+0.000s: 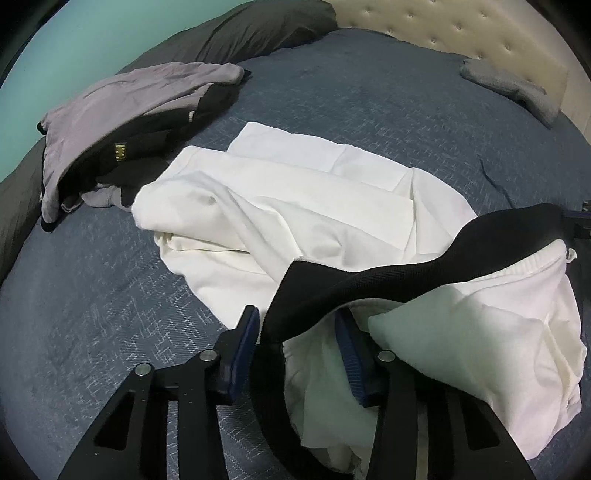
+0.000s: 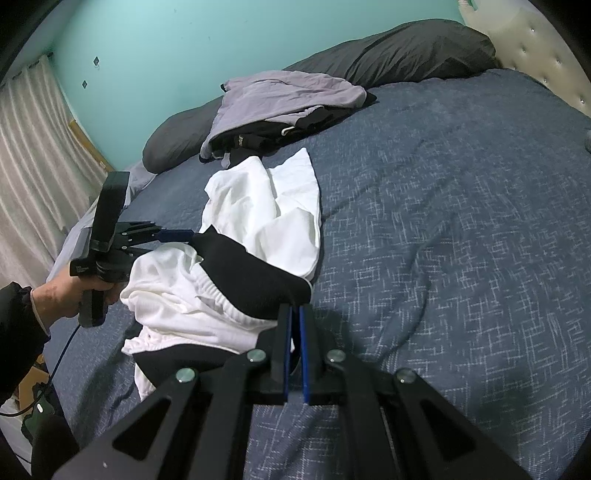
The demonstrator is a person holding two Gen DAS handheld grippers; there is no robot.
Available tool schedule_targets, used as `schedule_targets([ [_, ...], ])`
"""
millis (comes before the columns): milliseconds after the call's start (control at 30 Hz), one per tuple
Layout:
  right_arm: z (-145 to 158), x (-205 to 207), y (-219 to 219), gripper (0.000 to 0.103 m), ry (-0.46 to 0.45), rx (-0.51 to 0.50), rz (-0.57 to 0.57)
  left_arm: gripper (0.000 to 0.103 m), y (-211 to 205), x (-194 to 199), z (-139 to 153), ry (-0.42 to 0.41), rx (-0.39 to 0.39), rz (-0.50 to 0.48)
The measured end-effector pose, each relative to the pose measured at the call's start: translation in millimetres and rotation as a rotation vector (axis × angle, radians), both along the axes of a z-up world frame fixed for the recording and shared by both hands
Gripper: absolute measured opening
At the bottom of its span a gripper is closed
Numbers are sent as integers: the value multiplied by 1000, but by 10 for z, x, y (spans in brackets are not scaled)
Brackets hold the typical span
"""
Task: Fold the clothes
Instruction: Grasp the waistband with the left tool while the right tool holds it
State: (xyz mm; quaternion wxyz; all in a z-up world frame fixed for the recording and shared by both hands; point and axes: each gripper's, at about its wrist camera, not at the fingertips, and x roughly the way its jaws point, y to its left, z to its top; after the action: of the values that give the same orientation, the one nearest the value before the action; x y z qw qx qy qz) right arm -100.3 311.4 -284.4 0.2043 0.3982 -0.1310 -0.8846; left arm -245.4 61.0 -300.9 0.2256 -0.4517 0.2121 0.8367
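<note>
While stretched between the two tools, hung just above the blue bedspread (image 2: 443,221) near the bed's near edge: white shorts (image 1: 295,206), legs trailing away towards the middle of the bed, hems flat on the cover.

Far left, beyond the bed's left edge: a pale striped curtain (image 2: 33,155) against the teal wall (image 2: 221,37). Below that, a hand (image 2: 62,291) in a dark sleeve (image 2: 14,325), wrapped round the grip of the left gripper (image 1: 295,317). Fingers of that tool stood well apart, with the black waistband (image 1: 406,273) and a bunch of white cloth lying between them and draped over the right-hand one; could not tell whether anything was truly pinched there.

Towards the far left corner of the bed: a heap of grey and black clothes (image 1: 125,114), just beside the shorts' legs, in front of dark grey pillows (image 2: 399,55) lined along the far edge.

Further right, the waistband ran raised and slanting across to the right gripper (image 2: 295,310), blue pads pressed together on the band's end, nipped tight at the near edge of the bed.

Right of that, bare bedspread. At the far right corner: a small folded grey cloth (image 1: 513,86), well apart from the shorts, touching the cream tufted headboard (image 1: 461,26).
</note>
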Motion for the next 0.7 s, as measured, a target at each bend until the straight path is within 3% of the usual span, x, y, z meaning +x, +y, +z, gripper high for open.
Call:
schedule_targets([
  [167, -5, -15, 27, 4, -7, -11, -6, 19, -31, 49, 17, 4, -9, 23],
  [267, 0, -14, 26, 4, -9, -12, -7, 16, -96, 108, 79, 4, 6, 42],
  [500, 14, -30, 36, 4, -4, -21, -4, 15, -245, 346, 221, 8, 23, 68],
  [700, -9, -46, 8, 4, -11, -18, 3, 24, -208, 347, 209, 25, -34, 61],
])
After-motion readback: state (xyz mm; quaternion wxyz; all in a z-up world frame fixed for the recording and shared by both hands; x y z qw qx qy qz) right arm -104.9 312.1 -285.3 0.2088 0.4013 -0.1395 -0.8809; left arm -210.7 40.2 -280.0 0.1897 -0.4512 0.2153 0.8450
